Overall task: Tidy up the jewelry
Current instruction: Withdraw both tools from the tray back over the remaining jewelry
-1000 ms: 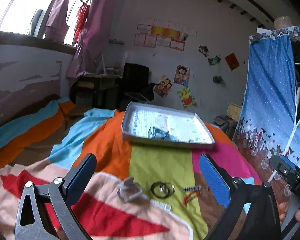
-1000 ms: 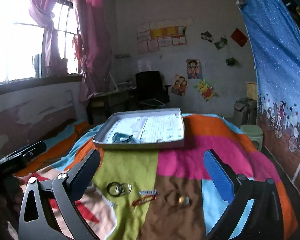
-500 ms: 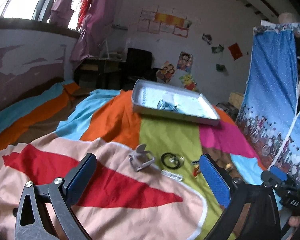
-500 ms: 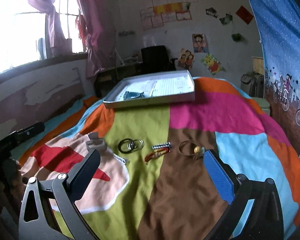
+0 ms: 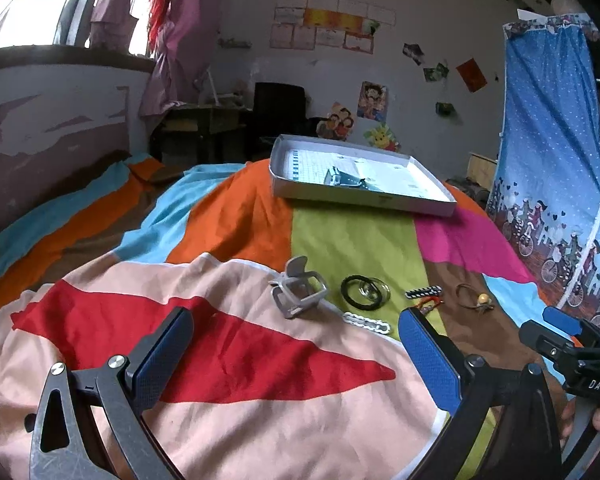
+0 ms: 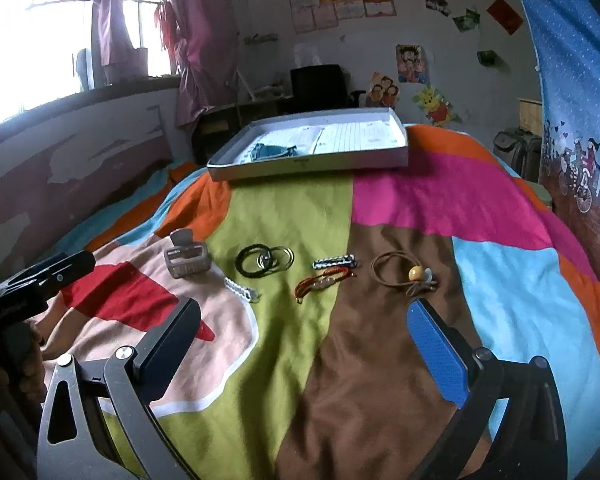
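Jewelry lies in a row on a patchwork bedspread. In the right wrist view: a grey claw clip, black and metal rings, a white clip, a patterned clip, a red bracelet, a brown cord with a yellow bead. The clip and rings also show in the left wrist view. A grey tray behind them holds a teal item. My left gripper and right gripper are both open and empty, short of the row.
The tray sits at the bed's far end. A blue curtain hangs to the right, a low wall and window to the left. A desk and black chair stand beyond the bed.
Both grippers have dipped and moved closer over the bed, so the jewelry row sits higher and larger in view. Both stay open.
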Demonstrator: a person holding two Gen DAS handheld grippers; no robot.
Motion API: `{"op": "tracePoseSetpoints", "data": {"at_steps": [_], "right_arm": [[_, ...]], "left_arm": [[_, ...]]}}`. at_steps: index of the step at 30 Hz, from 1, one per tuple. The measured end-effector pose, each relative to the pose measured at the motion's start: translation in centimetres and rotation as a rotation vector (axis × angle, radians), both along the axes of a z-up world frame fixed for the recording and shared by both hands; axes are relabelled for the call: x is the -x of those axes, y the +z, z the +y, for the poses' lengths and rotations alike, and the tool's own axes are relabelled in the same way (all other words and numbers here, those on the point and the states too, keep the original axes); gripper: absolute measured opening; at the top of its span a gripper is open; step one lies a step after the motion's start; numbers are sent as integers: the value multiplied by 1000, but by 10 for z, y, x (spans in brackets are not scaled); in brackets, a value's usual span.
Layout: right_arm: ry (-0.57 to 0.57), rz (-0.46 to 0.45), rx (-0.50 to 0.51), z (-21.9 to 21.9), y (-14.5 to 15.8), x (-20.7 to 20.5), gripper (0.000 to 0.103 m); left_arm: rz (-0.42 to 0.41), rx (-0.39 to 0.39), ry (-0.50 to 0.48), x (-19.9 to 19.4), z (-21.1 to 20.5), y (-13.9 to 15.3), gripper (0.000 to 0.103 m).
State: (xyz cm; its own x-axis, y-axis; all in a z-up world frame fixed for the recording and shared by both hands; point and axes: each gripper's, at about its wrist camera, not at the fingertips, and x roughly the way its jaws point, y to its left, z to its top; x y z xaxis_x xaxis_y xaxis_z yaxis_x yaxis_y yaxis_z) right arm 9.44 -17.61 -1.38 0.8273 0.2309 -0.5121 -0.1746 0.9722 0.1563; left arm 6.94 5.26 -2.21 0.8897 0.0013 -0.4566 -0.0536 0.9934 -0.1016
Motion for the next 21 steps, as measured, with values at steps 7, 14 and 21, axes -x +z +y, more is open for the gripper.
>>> {"op": "tracePoseSetpoints", "data": {"at_steps": [7, 14, 21], "right_arm": [[7, 13, 4, 6, -4, -9, 102], [79, 47, 39, 11, -10, -36, 102], [92, 51, 16, 16, -12, -64, 102]], "left_arm": [[21, -18, 18, -11, 2, -5, 103], [47, -13, 11, -33, 10, -16, 103], [79, -52, -88, -69, 13, -20, 103]]}}
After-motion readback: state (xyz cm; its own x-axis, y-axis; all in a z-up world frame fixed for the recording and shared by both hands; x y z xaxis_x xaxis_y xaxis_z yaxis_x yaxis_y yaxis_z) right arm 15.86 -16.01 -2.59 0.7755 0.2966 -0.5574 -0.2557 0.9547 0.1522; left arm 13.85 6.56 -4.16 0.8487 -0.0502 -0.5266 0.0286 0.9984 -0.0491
